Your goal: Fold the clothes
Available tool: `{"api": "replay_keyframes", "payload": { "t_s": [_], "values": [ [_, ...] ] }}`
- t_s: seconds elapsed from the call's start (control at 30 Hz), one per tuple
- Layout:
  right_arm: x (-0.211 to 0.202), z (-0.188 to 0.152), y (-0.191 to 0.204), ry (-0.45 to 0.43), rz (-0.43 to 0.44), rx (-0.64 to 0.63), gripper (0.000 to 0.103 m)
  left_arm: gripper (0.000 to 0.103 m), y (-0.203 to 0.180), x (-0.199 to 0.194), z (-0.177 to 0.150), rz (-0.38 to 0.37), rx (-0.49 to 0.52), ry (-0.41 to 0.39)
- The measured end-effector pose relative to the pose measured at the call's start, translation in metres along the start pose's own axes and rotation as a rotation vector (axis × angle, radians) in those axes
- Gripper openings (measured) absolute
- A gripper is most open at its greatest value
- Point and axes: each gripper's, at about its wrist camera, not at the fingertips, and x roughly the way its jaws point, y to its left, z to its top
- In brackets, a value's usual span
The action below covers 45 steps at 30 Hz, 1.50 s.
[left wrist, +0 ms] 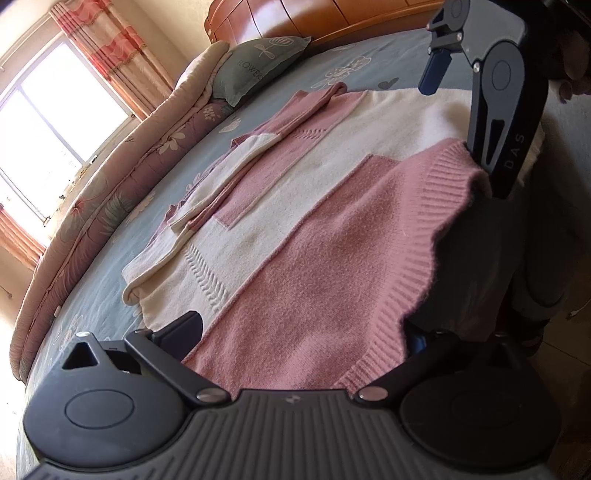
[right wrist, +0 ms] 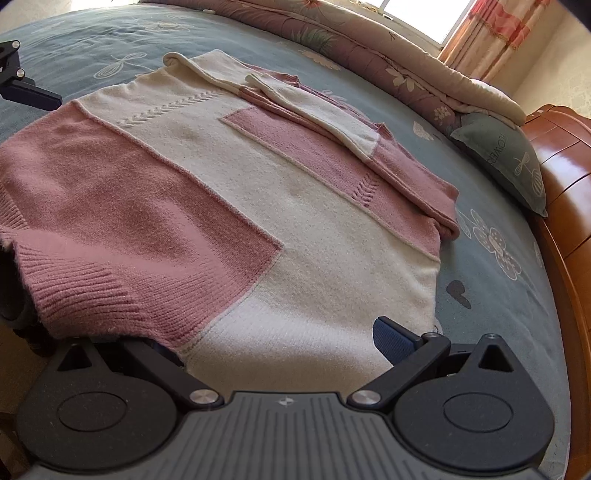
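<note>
**Grippers at the sweater hem, both spread wide**

Left gripper (left wrist: 295, 332) is positioned at the ribbed pink hem of the sweater (left wrist: 295, 229). Its fingers are spread wide; the left finger (left wrist: 184, 328) rests on the cream panel edge, and the right finger is hidden under the raised hem fabric. Whether any knit is pinched cannot be determined.

Right gripper (right wrist: 280, 343) is also spread wide at the hem. Its blue-padded right finger (right wrist: 393, 339) lies beside the cream corner; the left finger is covered by pink ribbing. In the left wrist view, this unit (left wrist: 491, 122) appears at 1 o'clock with the hem draped against its arm.

Sweater (right wrist: 229, 206): pink and cream colour-block knit, spread flat on the bed (right wrist: 498, 314), sleeves folded across the far side at 12 o'clock.

Bed sheet is blue with flower print. A grey-green pillow (left wrist: 258, 66) lies at 11 o'clock against the wooden headboard (left wrist: 314, 18). A rolled floral quilt (left wrist: 110, 177) runs along the window side at 9 o'clock.
</note>
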Motion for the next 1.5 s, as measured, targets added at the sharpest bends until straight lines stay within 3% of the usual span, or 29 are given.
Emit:
{"api": "replay_keyframes", "payload": {
  "t_s": [0.27,0.57,0.7,0.9,1.0,1.13,1.3,1.4,1.5],
  "values": [
    [-0.010,-0.008,0.012,-0.073,-0.113,-0.105,0.103,0.102,-0.005,-0.008,-0.009,0.054,0.038,-0.013],
    [-0.032,-0.004,0.008,-0.199,-0.180,-0.082,0.103,0.102,-0.022,-0.009,0.001,0.078,0.095,-0.067],
    [-0.031,-0.007,0.011,-0.203,-0.186,-0.093,0.103,0.102,-0.033,-0.003,0.007,0.138,0.134,-0.083],
    [-0.028,-0.016,0.017,-0.196,-0.192,-0.120,0.103,0.103,-0.026,0.000,-0.003,0.260,0.197,-0.045],
    [-0.025,-0.021,0.021,-0.184,-0.187,-0.134,0.103,0.103,-0.022,0.000,-0.006,0.255,0.200,-0.030],
    [-0.017,-0.022,0.033,-0.172,-0.175,-0.146,0.103,0.102,-0.038,0.005,0.005,0.252,0.257,-0.070],
    [-0.017,-0.031,0.037,-0.173,-0.262,-0.172,0.103,0.103,-0.035,0.015,0.006,0.313,0.268,-0.039],
    [-0.016,-0.039,0.031,-0.155,-0.323,-0.171,0.103,0.103,-0.027,0.016,0.003,0.294,0.234,-0.034],
    [-0.009,-0.037,0.034,-0.157,-0.368,-0.187,0.103,0.103,-0.036,0.023,0.006,0.314,0.279,-0.054]
  ]
}}
